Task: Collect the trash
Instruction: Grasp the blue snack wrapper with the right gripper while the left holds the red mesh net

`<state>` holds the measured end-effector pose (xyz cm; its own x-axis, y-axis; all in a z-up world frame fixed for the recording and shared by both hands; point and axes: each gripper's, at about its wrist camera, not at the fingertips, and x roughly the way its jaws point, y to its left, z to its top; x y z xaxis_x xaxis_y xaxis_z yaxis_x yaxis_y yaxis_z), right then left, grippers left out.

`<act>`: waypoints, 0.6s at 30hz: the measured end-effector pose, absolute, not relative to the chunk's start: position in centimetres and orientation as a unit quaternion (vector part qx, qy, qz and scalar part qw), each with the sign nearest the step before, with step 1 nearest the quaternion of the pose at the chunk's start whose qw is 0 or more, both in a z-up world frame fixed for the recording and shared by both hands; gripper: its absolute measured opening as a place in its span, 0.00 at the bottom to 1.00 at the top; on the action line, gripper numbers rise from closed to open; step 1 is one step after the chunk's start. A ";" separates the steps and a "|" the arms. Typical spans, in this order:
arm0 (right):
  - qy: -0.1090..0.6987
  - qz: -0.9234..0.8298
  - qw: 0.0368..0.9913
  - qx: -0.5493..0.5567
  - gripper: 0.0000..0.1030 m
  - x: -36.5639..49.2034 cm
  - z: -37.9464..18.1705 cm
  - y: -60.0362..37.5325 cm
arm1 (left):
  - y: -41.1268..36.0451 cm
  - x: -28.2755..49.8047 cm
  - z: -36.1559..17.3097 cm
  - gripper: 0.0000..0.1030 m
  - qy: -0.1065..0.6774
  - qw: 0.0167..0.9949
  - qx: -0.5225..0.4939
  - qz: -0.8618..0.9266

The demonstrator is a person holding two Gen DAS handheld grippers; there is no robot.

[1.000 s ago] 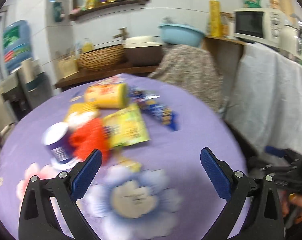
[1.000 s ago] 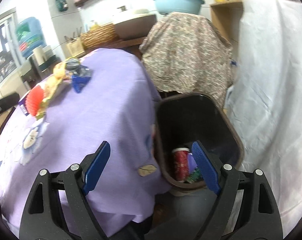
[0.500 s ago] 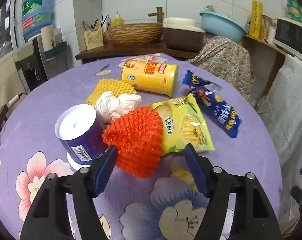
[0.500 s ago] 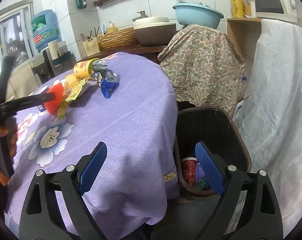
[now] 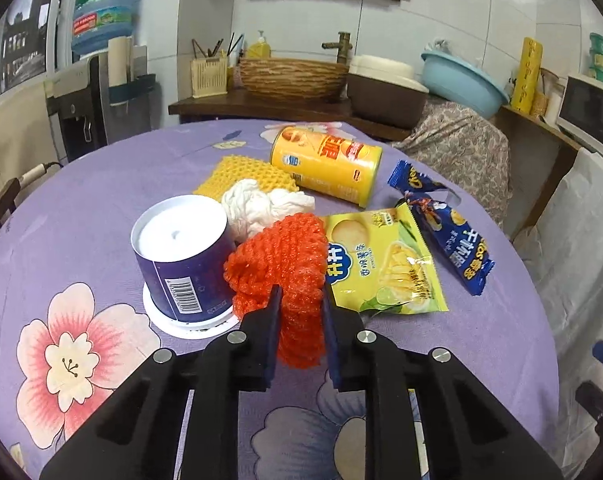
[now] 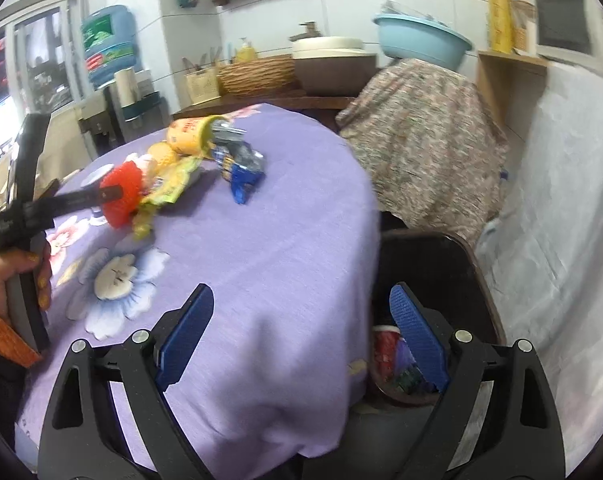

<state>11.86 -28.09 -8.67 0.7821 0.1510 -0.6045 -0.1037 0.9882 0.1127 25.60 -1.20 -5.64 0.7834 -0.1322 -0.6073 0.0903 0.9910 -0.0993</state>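
My left gripper is closing on an orange foam net on the purple flowered table, and its pads squeeze the net's near end. Around the net lie an upturned purple cup, a white tissue wad, a yellow foam net, a yellow chip can, a yellow chip bag and a blue wrapper. My right gripper stands open and holds nothing, over the table's edge beside a dark bin. The right wrist view shows the left gripper pinching the net.
The bin holds a red cup and other bits. A floral-covered stand and a white-draped unit crowd the bin's far and right sides. A counter with a wicker basket and basins stands behind the table. A hand grips the left tool.
The left gripper moved in over the trash pile and its jaws went from wide open to clamped on the orange net. The right gripper rose and swung from the bin toward the table.
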 end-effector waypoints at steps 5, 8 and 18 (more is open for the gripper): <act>0.316 0.119 0.941 0.028 0.86 15.6 -6.9 -25.4 | -2.2 24.6 -3.7 0.18 0.267 0.961 -0.012 -0.069; 0.317 0.132 0.939 0.021 0.86 18.3 -6.3 -23.9 | -2.6 24.1 -3.2 0.18 0.246 0.967 0.004 -0.067; 0.358 0.119 0.925 -0.054 0.84 26.0 -7.3 -19.9 | -1.4 24.9 -3.7 0.18 0.264 0.962 -0.027 -0.064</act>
<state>26.01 -19.88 -7.33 0.7161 0.1809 -0.6741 -0.2579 0.9661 -0.0147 24.90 -1.36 -3.74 0.8521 -0.1375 -0.5049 0.1088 0.9903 -0.0862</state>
